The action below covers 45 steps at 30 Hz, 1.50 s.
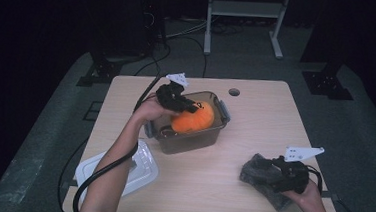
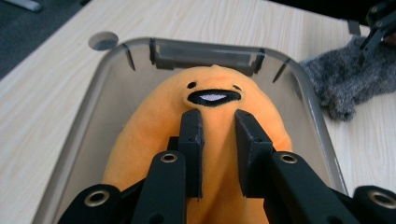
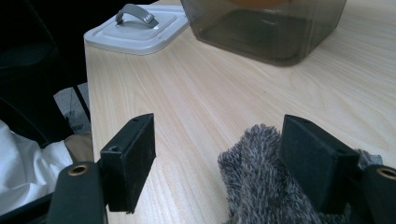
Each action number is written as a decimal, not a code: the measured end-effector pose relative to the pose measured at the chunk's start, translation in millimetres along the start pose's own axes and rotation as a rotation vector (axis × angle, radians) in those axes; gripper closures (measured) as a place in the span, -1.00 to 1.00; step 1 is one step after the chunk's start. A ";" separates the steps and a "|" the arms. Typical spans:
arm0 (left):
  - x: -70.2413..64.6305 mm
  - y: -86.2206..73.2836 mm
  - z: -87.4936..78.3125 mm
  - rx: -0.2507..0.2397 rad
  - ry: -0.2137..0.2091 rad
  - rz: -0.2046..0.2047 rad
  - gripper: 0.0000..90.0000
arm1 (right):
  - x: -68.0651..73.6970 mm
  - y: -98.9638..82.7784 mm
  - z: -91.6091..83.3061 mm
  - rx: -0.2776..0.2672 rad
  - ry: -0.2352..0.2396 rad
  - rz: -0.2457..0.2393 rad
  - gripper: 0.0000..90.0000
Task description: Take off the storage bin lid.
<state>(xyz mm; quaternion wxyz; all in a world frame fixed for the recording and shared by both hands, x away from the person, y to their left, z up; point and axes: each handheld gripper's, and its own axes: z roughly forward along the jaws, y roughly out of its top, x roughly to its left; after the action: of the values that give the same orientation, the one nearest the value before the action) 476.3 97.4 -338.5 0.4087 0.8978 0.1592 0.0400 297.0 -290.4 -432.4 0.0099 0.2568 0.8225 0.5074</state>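
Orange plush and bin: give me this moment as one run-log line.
left gripper: shut on orange plush, inside bin | right gripper: open over grey furry cloth | lid: off, on table

Counts: one orange plush toy with a stitched black face [image 2: 210, 116], one translucent grey plastic storage bin [image 1: 218, 119], one white plastic lid with a grey handle [image 3: 135, 29], one shaggy grey fabric piece [image 1: 261, 174]. One light wooden table [image 1: 255, 120] with one round cable hole [image 1: 234, 92] in its top. Two black two-jaw grippers: left gripper [image 2: 219, 135], right gripper [image 3: 229, 158]. Two grey three-cornered plates, one per gripper. One white metal frame [image 1: 245, 10] on the floor behind the table.
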 end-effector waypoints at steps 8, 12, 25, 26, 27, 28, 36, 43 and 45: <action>-0.7 0.0 8.8 0.042 -0.002 0.002 0.66 | -0.1 -0.1 -1.1 -0.005 -0.001 -0.003 -0.42; -1.1 0.6 10.4 0.059 -0.003 0.002 0.65 | 0.3 -0.1 -1.2 -0.007 0.000 -0.003 -0.42; -3.2 0.9 14.2 0.097 -0.016 0.021 0.58 | 0.1 0.4 0.5 -0.001 0.004 -0.004 -0.42; -3.3 1.1 14.1 0.098 -0.016 0.022 0.57 | 0.0 0.5 0.6 -0.001 0.004 -0.004 -0.42; -3.5 1.3 14.0 0.096 -0.015 0.023 0.56 | 0.0 0.6 0.6 -0.001 0.004 -0.004 -0.42; -3.3 1.7 13.3 0.098 -0.016 0.028 0.55 | 0.1 0.6 0.7 -0.001 0.004 -0.005 -0.42; -6.2 1.5 16.4 0.109 -0.023 0.025 0.49 | 0.2 0.8 1.4 0.003 0.004 -0.004 -0.42; -10.3 8.2 3.8 0.036 -0.034 0.022 0.40 | 0.1 0.5 2.9 0.006 0.006 -0.005 -0.42; -12.4 9.1 0.1 0.022 -0.035 0.029 0.39 | 0.4 0.9 2.8 0.006 0.005 -0.007 -0.42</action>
<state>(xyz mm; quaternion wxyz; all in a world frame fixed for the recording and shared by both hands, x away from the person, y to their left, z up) 467.0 87.8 -331.1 0.4011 0.9049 0.1394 0.0283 297.9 -287.6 -433.0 0.0086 0.2527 0.8249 0.5056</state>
